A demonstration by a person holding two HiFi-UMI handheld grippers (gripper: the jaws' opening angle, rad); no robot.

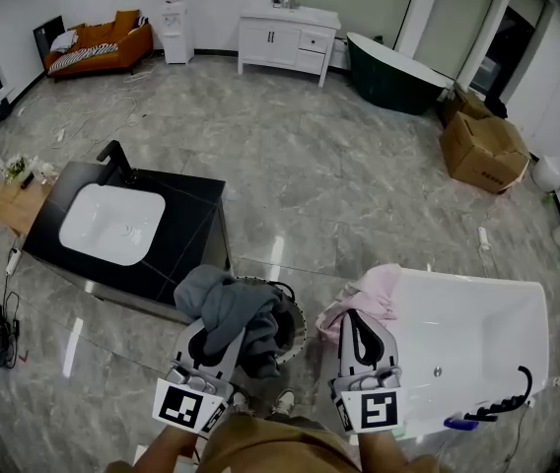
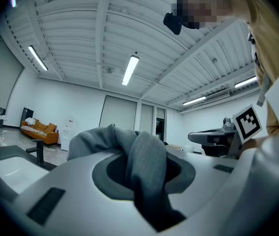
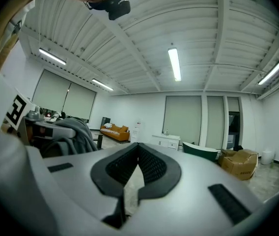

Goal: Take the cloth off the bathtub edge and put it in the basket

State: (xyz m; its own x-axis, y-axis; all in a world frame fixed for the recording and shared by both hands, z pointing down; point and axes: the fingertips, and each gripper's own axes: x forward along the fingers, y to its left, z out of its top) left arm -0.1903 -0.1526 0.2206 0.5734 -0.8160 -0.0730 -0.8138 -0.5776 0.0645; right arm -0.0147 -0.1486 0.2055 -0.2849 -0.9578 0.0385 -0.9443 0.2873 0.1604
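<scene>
One grey cloth (image 1: 219, 302), clamped lengthwise in left gripper (image 1: 219, 341) jaws, flops leftward; right gripper (image 1: 361, 323) jaws together.

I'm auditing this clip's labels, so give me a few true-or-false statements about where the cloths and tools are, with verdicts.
1. The left tool is clamped on a grey cloth. True.
2. The pink cloth is already in the basket. False: it lies draped on the edge of the white bathtub.
3. The right tool holds the pink cloth. False: its jaws are together with nothing between them.
4. In the head view the grey cloth hangs over the basket. True.
</scene>
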